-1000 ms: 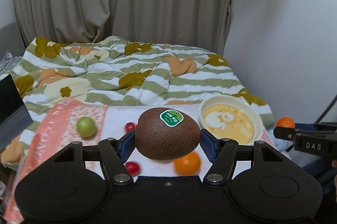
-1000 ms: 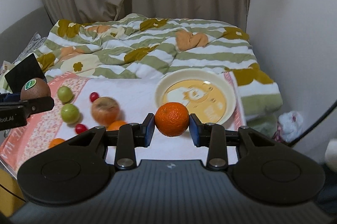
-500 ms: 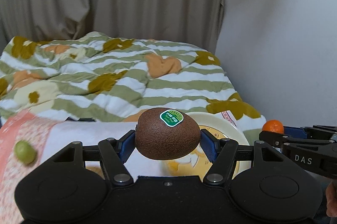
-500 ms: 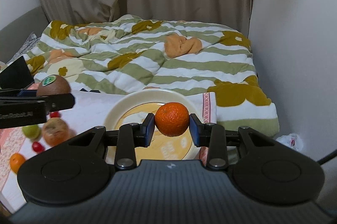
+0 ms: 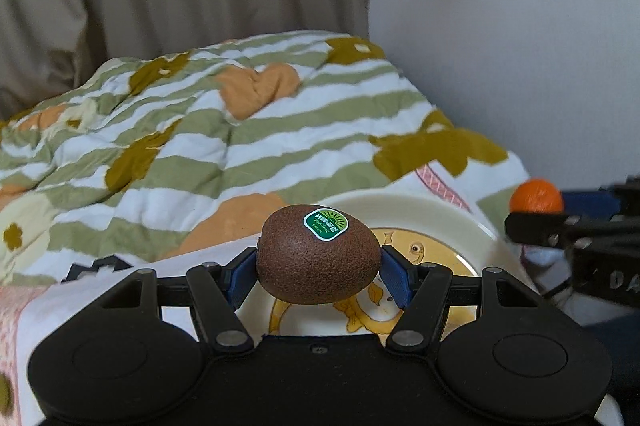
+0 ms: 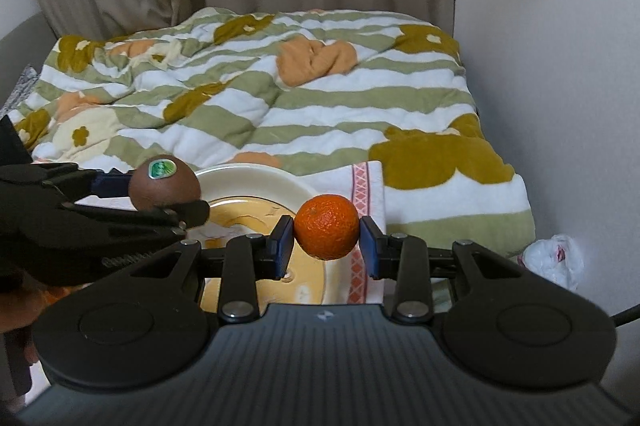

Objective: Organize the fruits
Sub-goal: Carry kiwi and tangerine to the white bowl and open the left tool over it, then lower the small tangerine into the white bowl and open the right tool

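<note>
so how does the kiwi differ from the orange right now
The kiwi is brown, egg-shaped and carries a green sticker; the orange is bright, round and unlabelled. The kiwi looks the bigger, so the left gripper spreads wider than the right gripper does on the orange. Both are clamped between blue pads, off the surface, above the cream plate.

One kiwi (image 5: 318,260), one mandarin (image 6: 327,226), one plate (image 6: 256,177), two hand-held grippers.
</note>
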The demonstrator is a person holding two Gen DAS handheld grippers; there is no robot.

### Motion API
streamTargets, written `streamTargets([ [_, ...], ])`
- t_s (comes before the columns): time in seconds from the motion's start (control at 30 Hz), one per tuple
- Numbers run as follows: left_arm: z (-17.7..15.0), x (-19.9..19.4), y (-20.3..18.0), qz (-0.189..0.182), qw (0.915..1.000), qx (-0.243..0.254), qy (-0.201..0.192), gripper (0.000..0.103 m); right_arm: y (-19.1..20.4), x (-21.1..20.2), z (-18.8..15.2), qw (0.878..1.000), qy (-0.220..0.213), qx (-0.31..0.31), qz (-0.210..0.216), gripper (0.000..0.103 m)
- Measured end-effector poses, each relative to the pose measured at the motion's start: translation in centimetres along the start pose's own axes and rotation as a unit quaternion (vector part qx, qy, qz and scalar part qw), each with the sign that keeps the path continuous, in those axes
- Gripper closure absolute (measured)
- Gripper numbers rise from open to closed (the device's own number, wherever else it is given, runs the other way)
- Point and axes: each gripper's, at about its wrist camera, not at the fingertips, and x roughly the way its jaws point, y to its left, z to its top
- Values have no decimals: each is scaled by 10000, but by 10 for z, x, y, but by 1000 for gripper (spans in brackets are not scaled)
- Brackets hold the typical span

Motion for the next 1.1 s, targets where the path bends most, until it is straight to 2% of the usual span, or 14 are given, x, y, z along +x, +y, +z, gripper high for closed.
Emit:
streamTargets([
  [0.13,-2,18,-13,38,9991,414,67,34,-7,7,0,10000,59,60,-41,52],
  [0.37,-4,31,-18,22,9987,488,160,31,-11,9,3,9999,66,91,-87,52],
  [0.43,-3,26,-19,49,9982,589,17,9,-11,7,4,9999,45,111,-90,52],
  [0.5,-2,17,-19,83,9977,658,-141,3,-12,5,5,9999,12,132,-80,52],
  [0.57,-2,10,-17,113,9975,676,-142,3,-12,1,8,9999,-26,132,-73,52],
  [0.83,-14,-23,14,-20,9999,94,130,2,-1,-1,10,9997,-19,-121,199,52],
  [1.1,-29,-57,35,148,9991,-390,106,2,26,23,-4,9973,117,-627,361,52],
])
